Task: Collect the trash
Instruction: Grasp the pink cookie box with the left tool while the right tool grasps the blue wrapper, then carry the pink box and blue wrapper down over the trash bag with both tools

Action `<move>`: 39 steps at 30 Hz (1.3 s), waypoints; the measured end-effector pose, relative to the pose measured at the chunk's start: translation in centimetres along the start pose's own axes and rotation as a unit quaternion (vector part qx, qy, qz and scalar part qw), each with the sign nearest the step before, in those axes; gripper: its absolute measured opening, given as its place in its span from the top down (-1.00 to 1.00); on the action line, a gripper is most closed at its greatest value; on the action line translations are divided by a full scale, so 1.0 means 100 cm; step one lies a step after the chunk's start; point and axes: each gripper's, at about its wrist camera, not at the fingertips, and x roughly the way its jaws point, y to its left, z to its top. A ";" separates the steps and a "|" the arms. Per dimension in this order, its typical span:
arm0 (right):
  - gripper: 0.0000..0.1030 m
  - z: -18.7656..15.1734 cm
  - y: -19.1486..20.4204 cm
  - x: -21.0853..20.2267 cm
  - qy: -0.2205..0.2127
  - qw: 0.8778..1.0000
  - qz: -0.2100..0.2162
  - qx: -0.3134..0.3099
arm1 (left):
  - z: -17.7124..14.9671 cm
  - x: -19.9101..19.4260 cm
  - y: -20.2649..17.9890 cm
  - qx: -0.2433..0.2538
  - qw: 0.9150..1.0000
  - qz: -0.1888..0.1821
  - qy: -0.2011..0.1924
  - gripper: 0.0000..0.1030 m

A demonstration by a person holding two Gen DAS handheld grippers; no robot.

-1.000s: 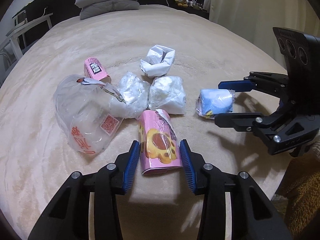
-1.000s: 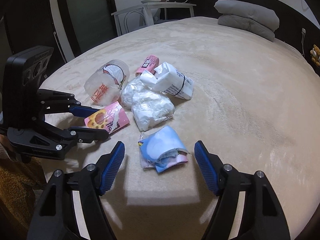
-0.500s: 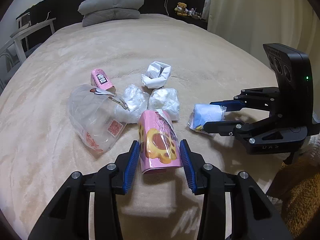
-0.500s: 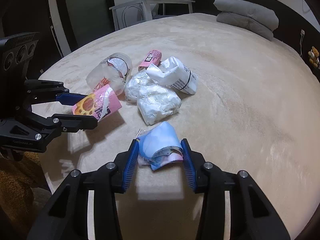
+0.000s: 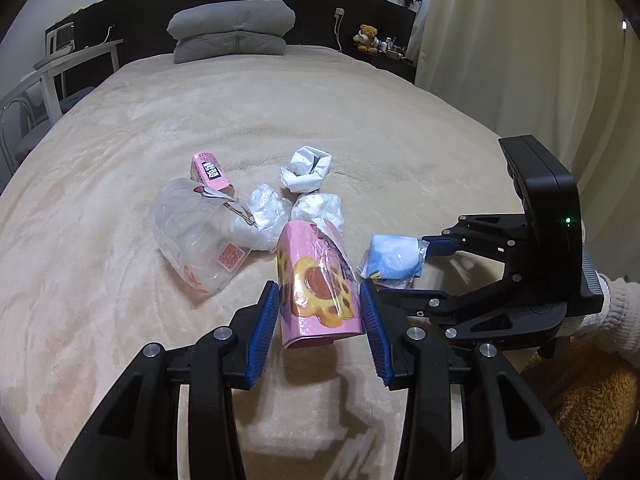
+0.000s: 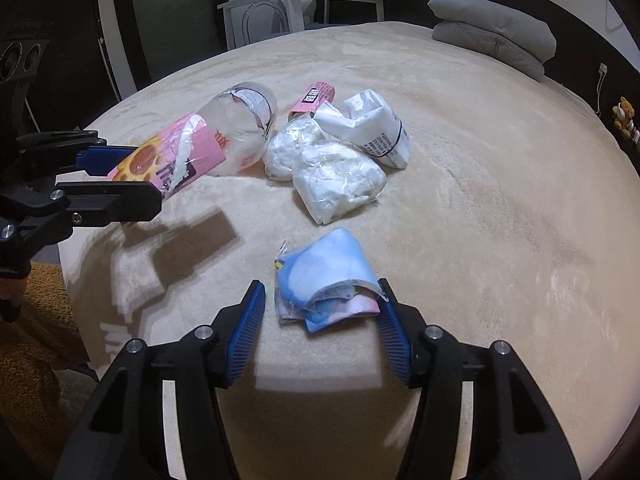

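Note:
My left gripper (image 5: 320,300) is shut on a pink snack carton (image 5: 316,280) with a yellow paw print and holds it tilted above the bed. In the right wrist view the carton (image 6: 172,156) hangs off the blanket in that gripper (image 6: 120,176). My right gripper (image 6: 320,300) straddles a blue and pink soft packet (image 6: 324,272) that lies on the bed. Its jaws are opening: the left pad stands clear of the packet and the right pad is at its edge. The left wrist view shows this packet (image 5: 394,256) between the right gripper's (image 5: 404,268) fingers.
More trash lies mid-bed: a clear plastic cup (image 5: 196,236), a small pink box (image 5: 210,172), two crumpled white bags (image 5: 268,216), a white paper bag (image 5: 306,170). Grey pillows (image 5: 232,32) sit at the headboard. An orange fuzzy cloth (image 5: 592,400) lies by the near bed edge.
The left gripper has risen with the pink carton, now off the blanket. The right gripper closed around the blue packet, then spread its jaws again.

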 end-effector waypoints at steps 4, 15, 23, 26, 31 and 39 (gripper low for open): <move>0.11 0.005 -0.004 0.001 -0.013 1.000 -0.005 0.001 | 0.001 0.001 0.000 0.002 1.000 0.001 0.001 0.21; 0.12 0.001 0.012 -0.048 -0.051 0.999 -0.001 0.018 | -0.002 -0.020 -0.002 -0.016 1.000 -0.006 -0.020 0.21; 0.12 -0.045 0.028 -0.117 -0.105 0.990 -0.005 0.093 | -0.035 -0.067 -0.019 -0.067 0.995 -0.028 -0.064 0.21; 0.12 -0.070 0.045 -0.138 -0.118 0.988 -0.006 0.097 | -0.060 -0.086 -0.031 -0.077 0.993 -0.038 -0.078 0.21; 0.12 -0.110 0.077 -0.168 -0.139 0.984 -0.003 0.109 | -0.095 -0.118 -0.051 -0.078 0.989 -0.048 -0.115 0.21; 0.12 -0.158 0.112 -0.201 -0.160 0.978 0.012 0.132 | -0.143 -0.142 -0.078 -0.091 0.985 -0.057 -0.132 0.21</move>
